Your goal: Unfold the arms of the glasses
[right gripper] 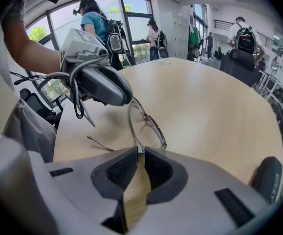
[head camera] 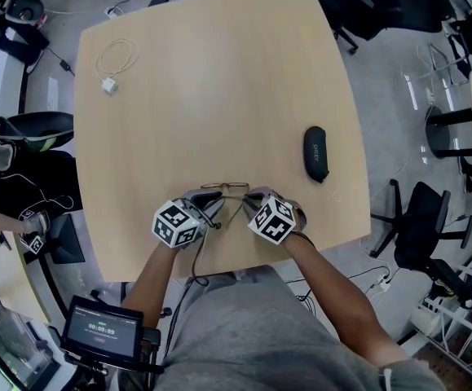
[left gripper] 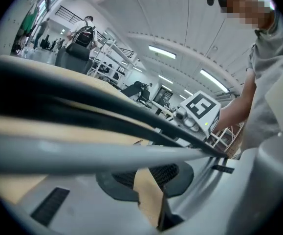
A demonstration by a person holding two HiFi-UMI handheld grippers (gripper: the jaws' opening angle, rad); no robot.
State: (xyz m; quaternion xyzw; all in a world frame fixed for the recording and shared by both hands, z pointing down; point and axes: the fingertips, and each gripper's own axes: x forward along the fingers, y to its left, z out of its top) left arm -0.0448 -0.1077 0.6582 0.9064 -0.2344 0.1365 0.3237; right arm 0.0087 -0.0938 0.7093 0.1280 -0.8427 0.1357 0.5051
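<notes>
Glasses (head camera: 224, 189): thin metal frame, clear lenses. They are at the near edge of the wooden table (head camera: 219, 80), in front of the person and between the two grippers. The right gripper view shows the front (right gripper: 147, 122) standing on edge, lenses upright. One thin arm (right gripper: 100, 143) is angled out low over the wood towards the person.

Left gripper (head camera: 213, 206): at the glasses' left end. In its own view the pads (left gripper: 176, 173) are drawn close together with a narrow wedge of table showing between them. Blurred dark and grey bars of the frame cross right at their tips, so it appears clamped on the glasses. The exact part held cannot be made out.

Right gripper (head camera: 248, 202): at the glasses' right end. The jaws are nearly together and pinch the frame's outer corner (right gripper: 139, 151) at the pad tips.

Glasses case (head camera: 315, 153): black, oblong and closed. It lies on the table to the right of the glasses, apart from them.

Charger with cable (head camera: 110, 85): white, with the cable looped, at the far left of the table.

Screen (head camera: 101, 330): small and dark, showing a timer readout. It is mounted below the table edge on the person's left.
</notes>
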